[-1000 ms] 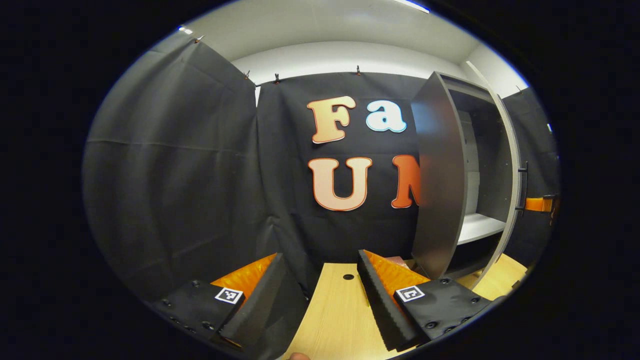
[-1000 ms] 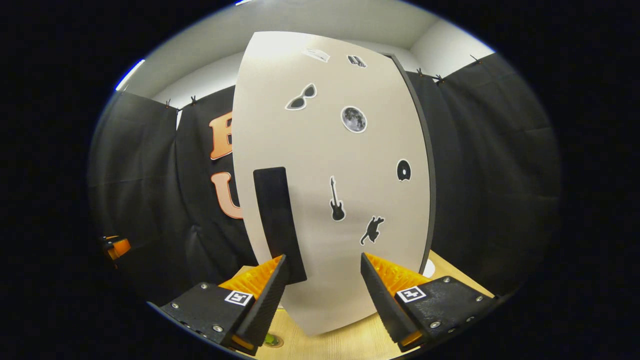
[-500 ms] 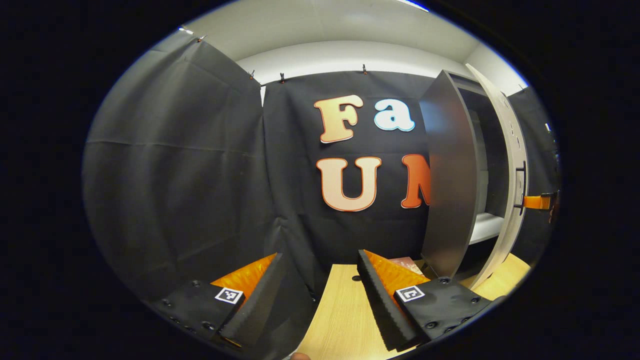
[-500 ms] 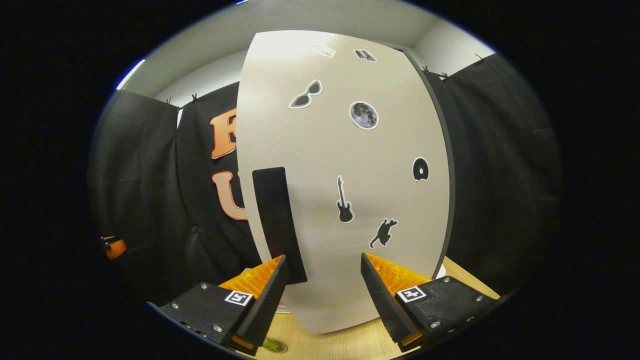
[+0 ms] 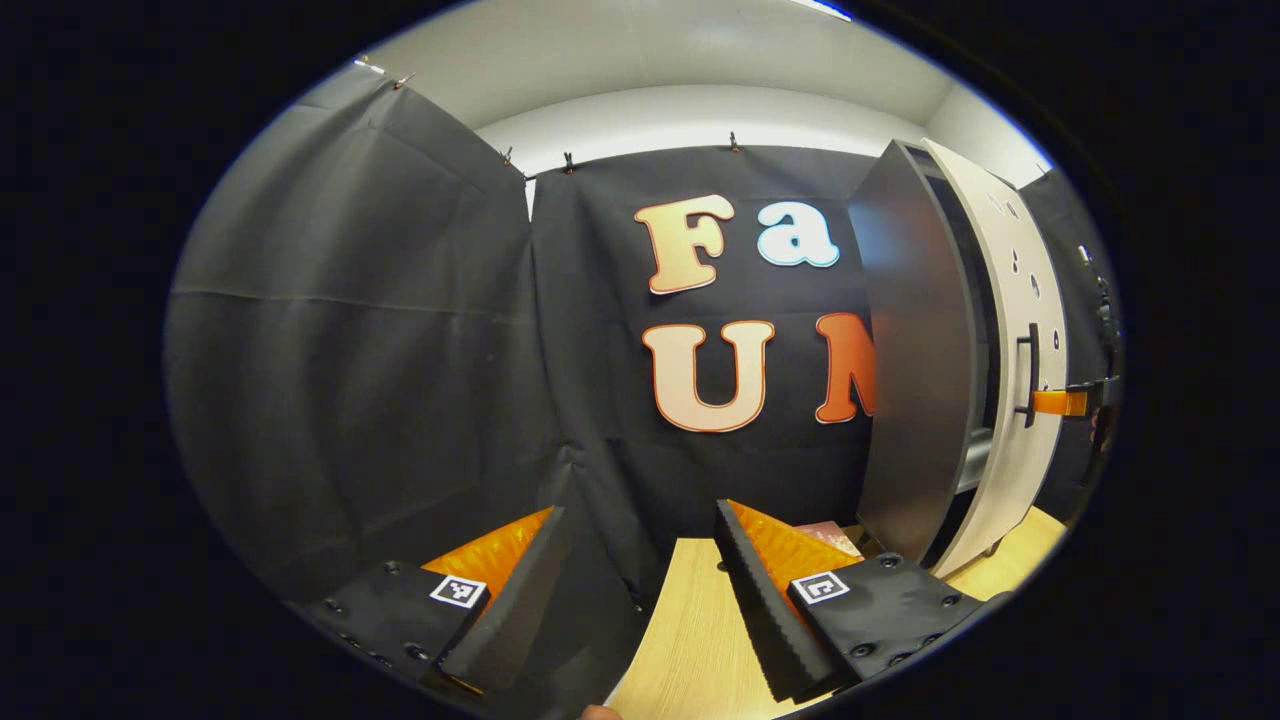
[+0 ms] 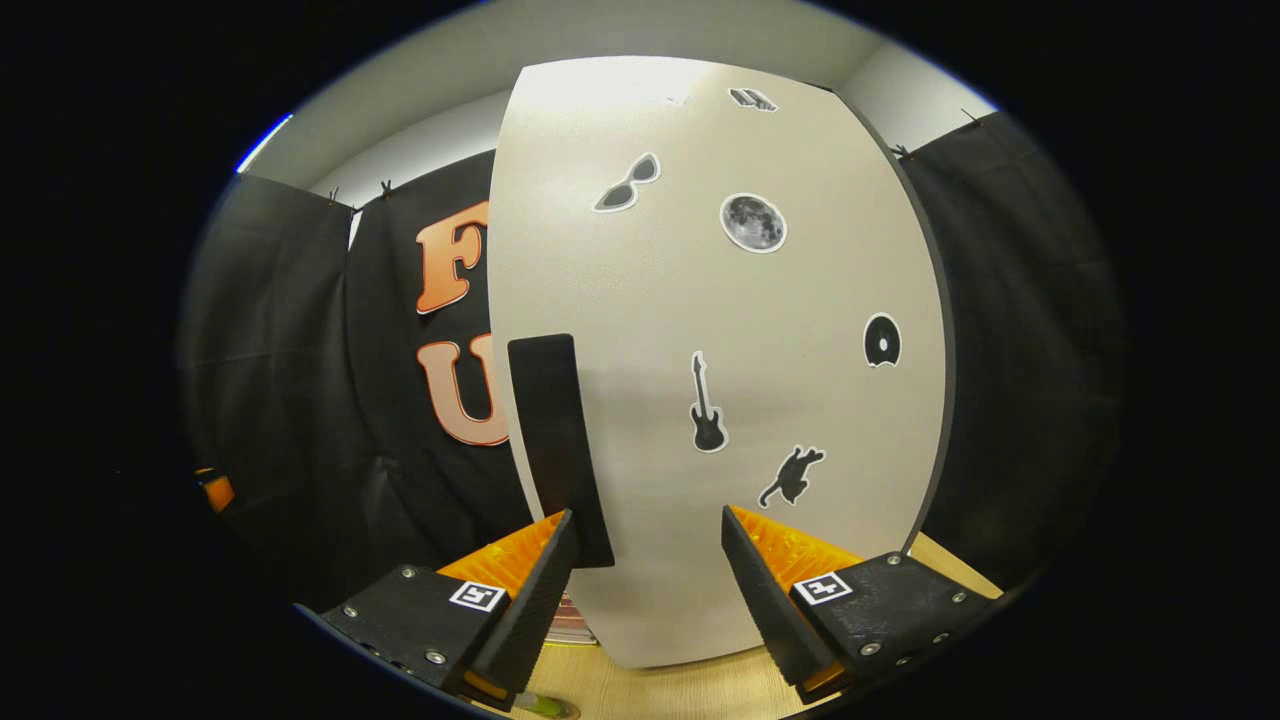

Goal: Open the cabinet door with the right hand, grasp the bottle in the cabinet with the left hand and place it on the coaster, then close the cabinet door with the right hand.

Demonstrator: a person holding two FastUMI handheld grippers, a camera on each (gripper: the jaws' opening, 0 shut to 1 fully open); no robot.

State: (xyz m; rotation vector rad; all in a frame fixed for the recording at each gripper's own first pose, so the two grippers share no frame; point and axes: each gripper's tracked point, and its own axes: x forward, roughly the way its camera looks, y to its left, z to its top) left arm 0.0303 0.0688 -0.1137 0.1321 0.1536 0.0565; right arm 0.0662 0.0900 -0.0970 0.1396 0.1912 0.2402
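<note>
Left gripper view: finds the left gripper (image 5: 640, 515) low over the pale surface (image 5: 690, 630), well left of the cabinet door (image 5: 1005, 330), fingers spread and holding nothing. Shows the door almost flush with the cabinet (image 5: 915, 360), leaving a far thinner slit than half a second ago, with the white shelf inside nearly hidden. Catches the right gripper (image 5: 1065, 402) at the door's dark handle (image 5: 1025, 375).

Right gripper view: faces the door's stickered front square on, turned further round than a second ago. Keeps the fingers spread, one just below the handle (image 6: 555, 450), the other further right along the door, pinching nothing; looks like pushing rather than gripping. Glimpses a small greenish thing (image 6: 545, 705) on the surface below the door's left edge; cannot tell whether that is the bottle.

Suggests the closing step is nearly done, needing only a last short push.
</note>
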